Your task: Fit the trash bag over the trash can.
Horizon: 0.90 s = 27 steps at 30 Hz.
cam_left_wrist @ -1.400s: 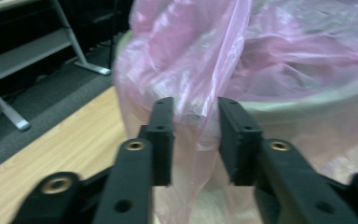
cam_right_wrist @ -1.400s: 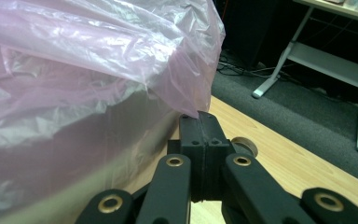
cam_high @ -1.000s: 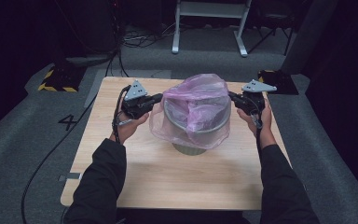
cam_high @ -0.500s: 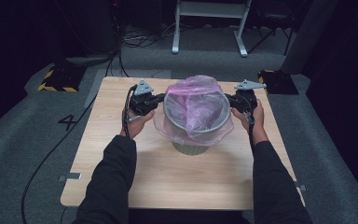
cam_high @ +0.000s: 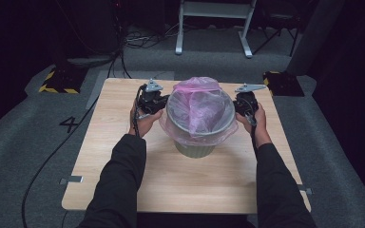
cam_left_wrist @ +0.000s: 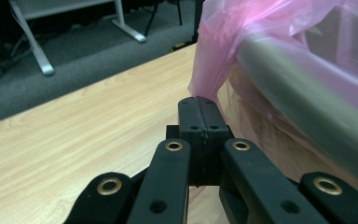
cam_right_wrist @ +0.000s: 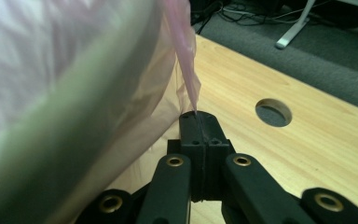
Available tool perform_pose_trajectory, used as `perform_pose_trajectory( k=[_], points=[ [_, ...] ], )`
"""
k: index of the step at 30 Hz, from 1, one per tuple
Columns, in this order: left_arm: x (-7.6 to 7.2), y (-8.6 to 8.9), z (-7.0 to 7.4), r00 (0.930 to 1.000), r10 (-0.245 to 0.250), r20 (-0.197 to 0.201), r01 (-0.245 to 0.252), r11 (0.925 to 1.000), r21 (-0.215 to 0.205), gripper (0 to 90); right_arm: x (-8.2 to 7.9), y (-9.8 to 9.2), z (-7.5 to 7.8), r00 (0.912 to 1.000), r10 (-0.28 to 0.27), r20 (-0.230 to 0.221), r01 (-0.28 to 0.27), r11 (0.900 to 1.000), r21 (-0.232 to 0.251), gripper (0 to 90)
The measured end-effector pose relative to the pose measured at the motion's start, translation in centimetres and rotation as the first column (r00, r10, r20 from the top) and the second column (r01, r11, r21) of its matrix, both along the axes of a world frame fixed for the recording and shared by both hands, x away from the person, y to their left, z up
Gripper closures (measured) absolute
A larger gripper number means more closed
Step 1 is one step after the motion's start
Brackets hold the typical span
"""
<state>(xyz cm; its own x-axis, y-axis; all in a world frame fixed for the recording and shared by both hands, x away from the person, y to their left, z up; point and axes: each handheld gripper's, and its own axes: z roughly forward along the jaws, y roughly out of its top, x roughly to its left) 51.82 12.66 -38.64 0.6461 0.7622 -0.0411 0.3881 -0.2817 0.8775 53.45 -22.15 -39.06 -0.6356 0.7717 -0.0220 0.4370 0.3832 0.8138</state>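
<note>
High view, floor numeral 4 (cam_high: 70, 124), both hand-held grippers (cam_high: 153, 100) (cam_high: 244, 103) clamped on pink bag (cam_high: 200, 109) edges

One wooden table (cam_high: 123, 156) fills the middle of the high view. On it stands one grey bin (cam_high: 196, 148), at centre frame, lined with one pink plastic bag (cam_high: 204, 102). Two grippers are there: the left gripper (cam_high: 158, 101) left of the bin, the right gripper (cam_high: 240, 104) right of it. One round hole (cam_right_wrist: 273, 112) shows in the tabletop, right of centre in the right gripper view.
</note>
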Motion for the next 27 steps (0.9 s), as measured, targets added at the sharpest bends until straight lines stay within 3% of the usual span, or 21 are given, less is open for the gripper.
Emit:
perform_pose_trajectory(
  k=[4,7,10,11,12,13,16,20,21,24,26,27],
  points=[
    [0.6,-0.3,-0.4,0.9991,0.007,-0.041,-0.006,0.9994,0.033,90.0,0.4,-0.1,-1.1,0.999,-0.013,-0.044,0.01,0.998,-0.054,90.0],
    [0.7,-0.4,-1.0,0.9983,-0.008,-0.057,0.008,0.9999,0.013,89.9,0.4,-0.4,-1.8,0.9984,-0.008,-0.056,0.007,1.0,-0.016,90.0],
    [0.7,-0.4,-1.3,0.9976,-0.008,-0.069,0.009,0.9999,0.011,89.9,0.2,-0.7,-2.0,0.9985,-0.015,-0.053,0.014,1.0,-0.012,90.0],
    [0.5,-0.1,-1.5,0.9976,-0.009,-0.069,0.01,1.0,0.001,89.7,-0.2,-1.2,-2.0,0.9992,-0.022,-0.033,0.022,1.0,0.005,89.1],
    [0.3,0.1,-1.5,0.9988,-0.005,-0.048,0.005,1.0,0.001,85.3,-0.4,-1.4,-2.0,0.9995,-0.024,-0.021,0.025,1.0,0.016,87.2],
    [0.1,0.3,-1.5,0.9991,-0.003,-0.042,0.003,1.0,0.001,73.4,-0.7,-1.8,-1.9,0.9997,-0.022,-0.007,0.023,0.999,0.034,84.6],
    [-0.8,1.5,-1.5,0.9998,0.001,-0.021,-0.001,1.0,0.004,67.2,-1.9,-2.9,-1.5,0.999,-0.02,0.04,0.018,0.999,0.046,79.1],
    [-1.6,2.7,-1.3,0.9999,-0.006,-0.012,0.006,0.9996,-0.029,46.8,-3.5,-4.3,-0.9,0.9964,-0.005,0.085,0.0,0.998,0.069,72.0],
    [-2.5,3.4,-1.3,0.9999,-0.01,-0.007,0.01,0.9989,-0.047,40.9,-4.7,-5.0,-0.5,0.9929,0.019,0.117,-0.029,0.996,0.086,65.3],
    [-4.1,4.2,-1.1,0.9986,-0.046,0.025,0.047,0.9975,-0.052,32.4,-6.3,-5.7,0.0,0.9865,0.065,0.15,-0.08,0.992,0.1,54.3],
    [-4.6,4.4,-1.0,0.9974,-0.062,0.036,0.064,0.9968,-0.049,29.5,-6.7,-5.8,0.1,0.9842,0.081,0.157,-0.097,0.991,0.096,52.1],
    [-5.9,4.5,-0.8,0.9945,-0.088,0.057,0.09,0.9954,-0.034,27.3,-8.0,-5.9,0.2,0.9763,0.133,0.171,-0.146,0.987,0.067,44.1]
  ],
)
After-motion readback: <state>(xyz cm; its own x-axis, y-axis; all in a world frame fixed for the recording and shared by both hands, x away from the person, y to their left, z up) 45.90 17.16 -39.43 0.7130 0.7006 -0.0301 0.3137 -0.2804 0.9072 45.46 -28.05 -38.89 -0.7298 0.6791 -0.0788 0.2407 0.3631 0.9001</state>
